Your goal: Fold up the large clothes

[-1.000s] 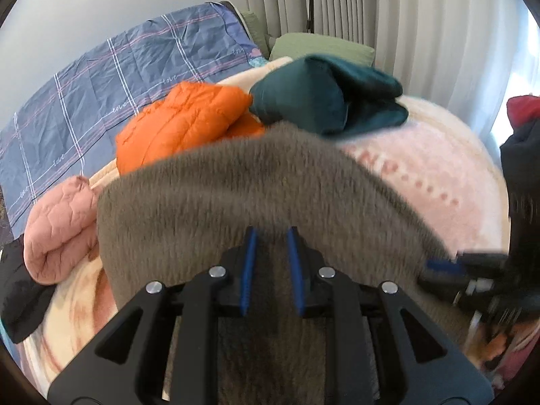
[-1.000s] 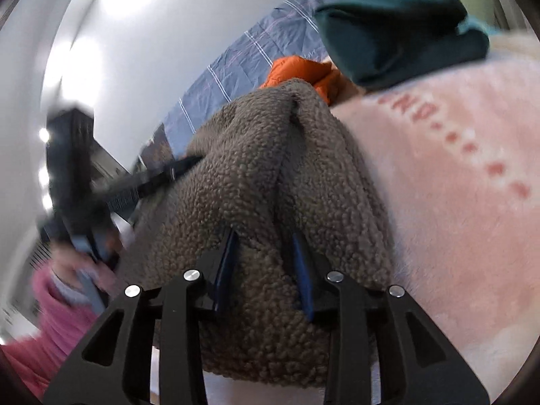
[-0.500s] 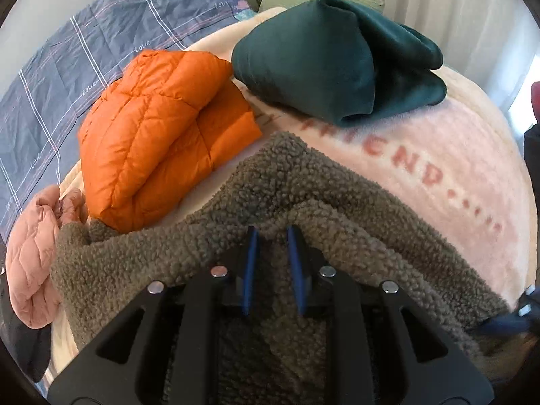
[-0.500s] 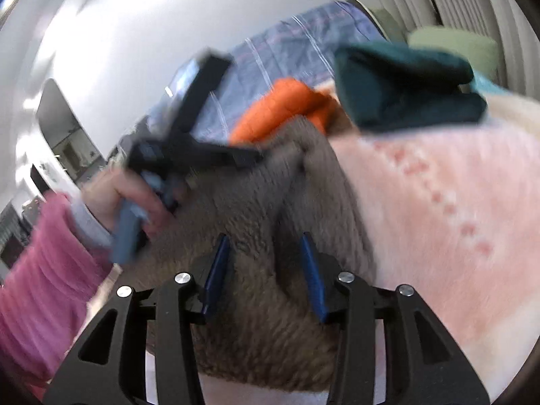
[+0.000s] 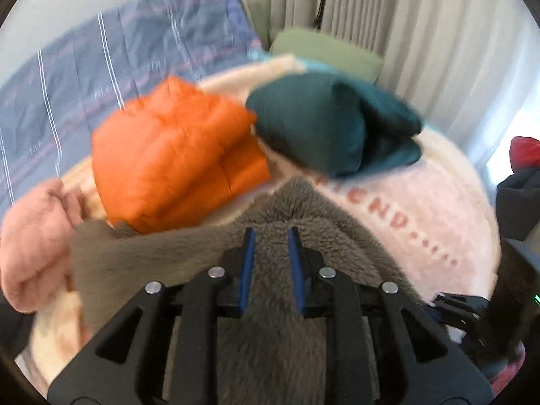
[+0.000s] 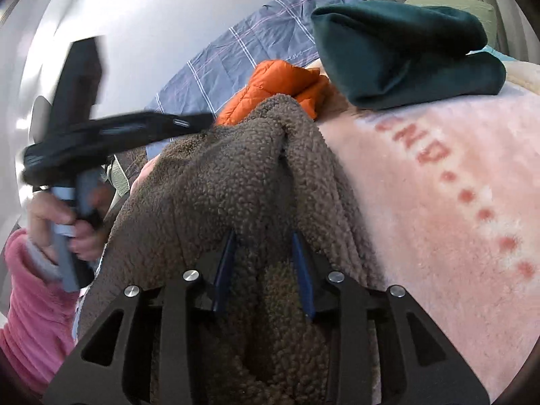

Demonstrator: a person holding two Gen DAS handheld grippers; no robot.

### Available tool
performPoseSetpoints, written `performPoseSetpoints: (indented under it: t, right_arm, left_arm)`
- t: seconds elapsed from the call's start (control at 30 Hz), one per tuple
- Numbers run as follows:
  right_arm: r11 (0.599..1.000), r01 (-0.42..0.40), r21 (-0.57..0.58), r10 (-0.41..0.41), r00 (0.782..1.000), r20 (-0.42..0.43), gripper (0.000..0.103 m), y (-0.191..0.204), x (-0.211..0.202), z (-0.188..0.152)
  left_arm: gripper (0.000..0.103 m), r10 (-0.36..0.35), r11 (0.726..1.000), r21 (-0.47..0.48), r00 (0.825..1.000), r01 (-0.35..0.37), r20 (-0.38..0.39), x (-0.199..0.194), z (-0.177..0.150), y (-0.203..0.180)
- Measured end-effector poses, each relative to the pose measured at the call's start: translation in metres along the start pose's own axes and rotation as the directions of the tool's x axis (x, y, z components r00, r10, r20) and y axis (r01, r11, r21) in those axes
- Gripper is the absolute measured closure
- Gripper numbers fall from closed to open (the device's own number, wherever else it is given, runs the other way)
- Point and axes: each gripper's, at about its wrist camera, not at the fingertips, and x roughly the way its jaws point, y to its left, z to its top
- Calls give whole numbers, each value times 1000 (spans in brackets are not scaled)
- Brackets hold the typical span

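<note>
A brown fleece garment (image 5: pixel 189 253) lies bunched on the pink blanket (image 5: pixel 422 202). My left gripper (image 5: pixel 270 233) is shut on a fold of it, with pile squeezed between the blue pads. In the right wrist view the same fleece (image 6: pixel 236 168) rises in a ridge. My right gripper (image 6: pixel 263 236) has a thick wad of fleece between its pads, and its jaws are closing on it. At the left of that view a hand (image 6: pixel 50 216) in a pink sleeve (image 6: pixel 30 303) grips the left tool, whose tips are buried in the fleece.
A folded orange puffer jacket (image 5: pixel 175 155) and a folded dark green garment (image 5: pixel 320 128) lie just beyond the fleece. A pink quilted garment (image 5: pixel 30 236) sits at the left edge. A blue plaid cover (image 5: pixel 101 67), green pillow (image 5: pixel 320 47) and curtains (image 5: pixel 422 33) lie behind.
The left gripper has drawn back with the fleece, so the orange and green garments look farther off. The right jaws spread a little, then narrowed on the fleece. The hand with the left tool dropped lower.
</note>
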Motion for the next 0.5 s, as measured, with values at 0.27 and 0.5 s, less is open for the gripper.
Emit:
performPoseSetpoints:
  t: [0.27,0.5]
  right_arm:
    - [998,56,-14,-55,997,49,62,17,-22,-6]
    - [994,69,79,-78,990,118,51,-2,-91,-22]
  left_arm:
    - [64,56,998,36,994,-53,-95,37,-48,-1]
    - [64,42,999,17,995,-40,-89,35,-46,2]
